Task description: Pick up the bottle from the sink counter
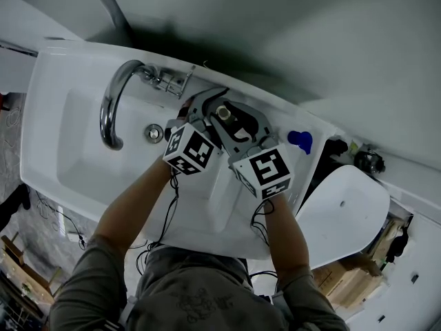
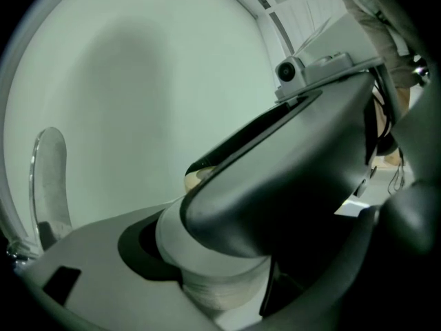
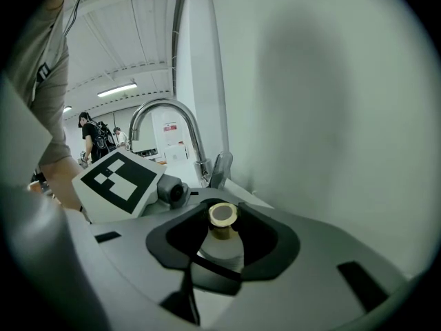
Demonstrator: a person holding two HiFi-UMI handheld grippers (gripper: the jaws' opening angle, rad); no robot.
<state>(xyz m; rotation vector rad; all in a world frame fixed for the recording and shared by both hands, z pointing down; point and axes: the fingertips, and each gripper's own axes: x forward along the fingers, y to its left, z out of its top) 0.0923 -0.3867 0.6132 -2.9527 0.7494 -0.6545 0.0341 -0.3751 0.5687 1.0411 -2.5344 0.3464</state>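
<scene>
fig. two-gripper hold at a sink. the bottle [image 1: 222, 112] has a smooth white cylindrical body and a short tan round cap. it stands at the back ledge of the glossy white sink counter [image 1: 62, 67], at about 3 o'clock from the base of the curved chrome faucet [image 1: 114, 105]. i cannot tell whether its base rests on the ledge or is clear of it.

my right gripper [image 1: 238, 119] is pinched on the bottle: in the right gripper view its matte grey jaws, each with a dark notched pad, ring the white shoulder just below the cap. my left gripper [image 1: 205, 109] comes in from 9 o'clock; in the left gripper view the bottle's body sits in the dark recess of one jaw, clamped, with the right gripper's dark jaw lying across above it.

both my forearms, bare below grey sleeves, reach up from 6 o'clock and converge, so that the marker cubes sit side by side. a small blue object [image 1: 300, 141] lies at 3 o'clock from the bottle, apart from it.
</scene>
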